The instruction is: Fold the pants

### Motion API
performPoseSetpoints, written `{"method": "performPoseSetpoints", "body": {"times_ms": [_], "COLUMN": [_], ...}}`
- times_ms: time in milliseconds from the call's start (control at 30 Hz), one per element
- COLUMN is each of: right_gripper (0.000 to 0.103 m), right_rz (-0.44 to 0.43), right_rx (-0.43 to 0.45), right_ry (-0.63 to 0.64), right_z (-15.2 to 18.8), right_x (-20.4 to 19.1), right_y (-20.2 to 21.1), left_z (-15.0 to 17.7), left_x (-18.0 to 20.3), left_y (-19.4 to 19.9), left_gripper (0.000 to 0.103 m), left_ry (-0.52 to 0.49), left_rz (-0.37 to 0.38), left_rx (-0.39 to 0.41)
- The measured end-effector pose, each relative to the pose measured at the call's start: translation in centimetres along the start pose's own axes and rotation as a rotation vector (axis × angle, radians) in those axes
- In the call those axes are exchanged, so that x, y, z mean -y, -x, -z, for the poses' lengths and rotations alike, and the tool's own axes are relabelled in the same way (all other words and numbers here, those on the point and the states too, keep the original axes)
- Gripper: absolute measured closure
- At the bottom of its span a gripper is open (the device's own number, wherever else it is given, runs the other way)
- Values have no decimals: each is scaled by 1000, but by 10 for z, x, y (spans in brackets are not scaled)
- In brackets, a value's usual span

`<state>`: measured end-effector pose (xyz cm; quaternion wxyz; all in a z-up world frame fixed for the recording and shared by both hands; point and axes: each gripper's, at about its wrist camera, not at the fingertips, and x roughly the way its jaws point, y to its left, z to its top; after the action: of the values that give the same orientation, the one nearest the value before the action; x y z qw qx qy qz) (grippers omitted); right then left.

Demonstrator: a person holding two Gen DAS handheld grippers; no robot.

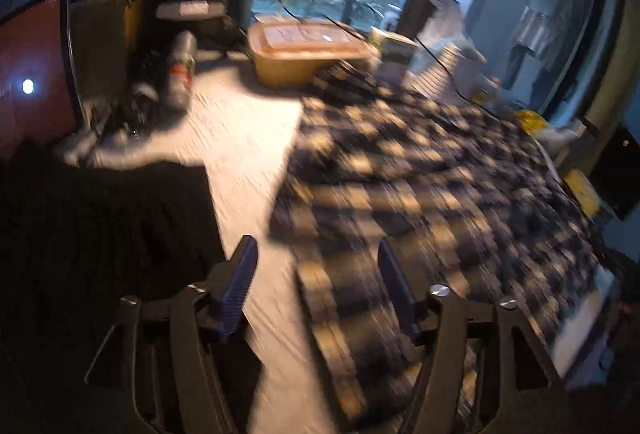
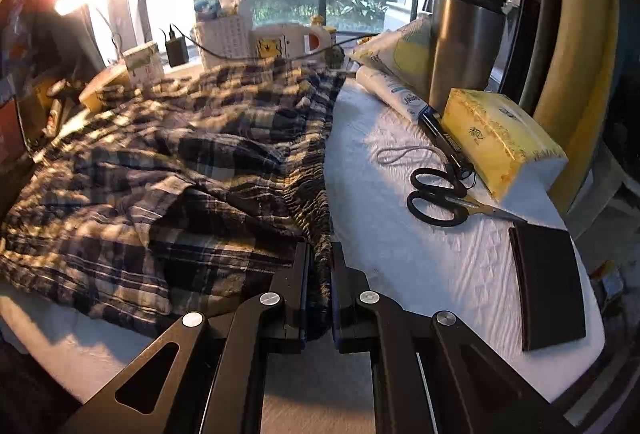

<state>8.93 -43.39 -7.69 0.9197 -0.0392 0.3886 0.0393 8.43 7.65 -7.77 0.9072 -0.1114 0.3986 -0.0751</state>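
Note:
Blue-and-cream plaid pants [image 2: 168, 170] lie crumpled across the white table cover [image 2: 400, 258], their gathered waistband running along the right side. My right gripper [image 2: 320, 254] is shut on the near end of that waistband, and cloth shows between its pads. In the blurred left wrist view the same plaid pants [image 1: 420, 186] spread to the right. My left gripper [image 1: 316, 254] stands open above the white cover at the pants' near left edge, and nothing shows between its fingers.
Black scissors [image 2: 440, 198], a yellow tissue pack [image 2: 496, 142], a steel tumbler [image 2: 464, 46], a tube and a dark wallet [image 2: 548, 282] sit right of the pants. A dark garment [image 1: 100, 234], a can [image 1: 182, 70] and a lidded tub [image 1: 308, 54] lie left and behind.

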Motion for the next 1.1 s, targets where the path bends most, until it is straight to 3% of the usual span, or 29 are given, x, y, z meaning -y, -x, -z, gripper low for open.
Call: {"method": "performPoseSetpoints", "body": {"times_ms": [100, 200, 267, 333, 467, 633, 667, 733, 767, 800, 967, 1100], "right_gripper": [91, 78, 48, 34, 33, 34, 45, 75, 77, 78, 79, 79], "right_rz": [-28, -27, -29, -21, 5, -86, -89, -47, -16, -9, 18, 67], "right_rx": [62, 88, 78, 59, 14, 86, 85, 39, 29, 34, 79, 94], "right_ry": [-6, 0, -16, -44, -41, -37, -31, 0, 14, 19, 30, 97], "right_z": [-1, 1, 5, 11, 26, 30, 30, 30, 30, 30, 19, 9], "right_x": [0, 2, 9, 17, 22, 9, 5, -6, -10, -12, -14, -20], "right_y": [16, 24, 23, 19, 7, 11, 8, -3, -6, -6, 19, 46], "left_z": [25, 51, 65, 79, 100, 109, 111, 113, 111, 108, 96, 93], "left_x": [10, 19, 23, 34, 51, 67, 66, 64, 61, 56, 43, 45], "left_y": [6, 17, 24, 31, 31, 24, 25, 27, 29, 30, 53, 77], "left_gripper": [36, 36, 32, 21, 15, 15, 19, 62, 76, 97, 98, 98], "left_ry": [-7, -21, -34, -113, -203, -295, -303, -338, -326, -300, -215, -214], "left_rz": [73, 106, 118, 113, 117, 23, 18, -11, 14, 37, 112, 174], "left_rx": [-67, -88, -98, -98, -152, -99, -84, -42, -52, -71, -69, -75]}}
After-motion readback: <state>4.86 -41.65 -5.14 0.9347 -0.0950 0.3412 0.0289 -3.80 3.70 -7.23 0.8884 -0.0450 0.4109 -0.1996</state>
